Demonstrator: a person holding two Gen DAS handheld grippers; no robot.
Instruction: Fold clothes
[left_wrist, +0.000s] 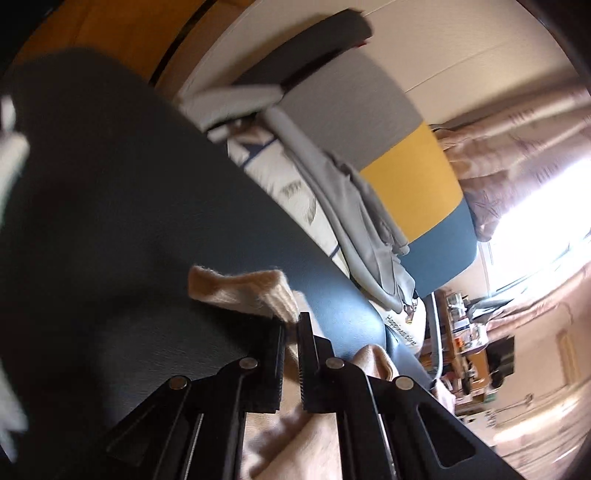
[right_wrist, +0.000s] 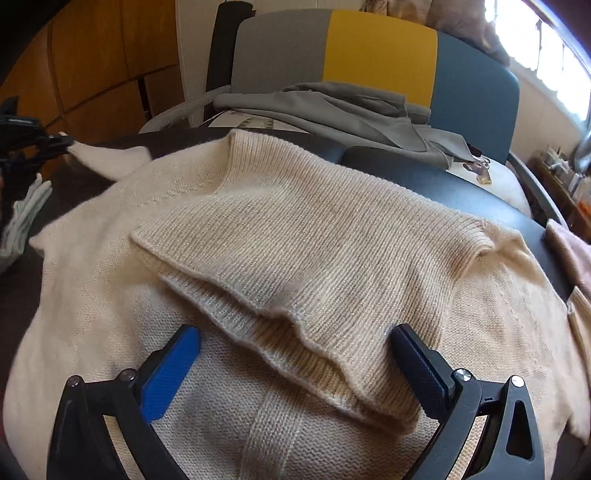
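Right wrist view puts my right gripper (right_wrist: 295, 365) closest, its blue-padded fingers (right_wrist: 173, 365) spread wide either side of the folded ribbed collar of a cream knit sweater (right_wrist: 295, 236), which lies spread across the dark table (right_wrist: 461, 188); beyond it a grey garment (right_wrist: 332, 107) is heaped on a chair with a grey, yellow and blue back (right_wrist: 376, 44). Left wrist view shows my left gripper (left_wrist: 291, 325) with fingers nearly pressed together, pinching a cream cuff of that sweater, the table edge and the same chair behind it.
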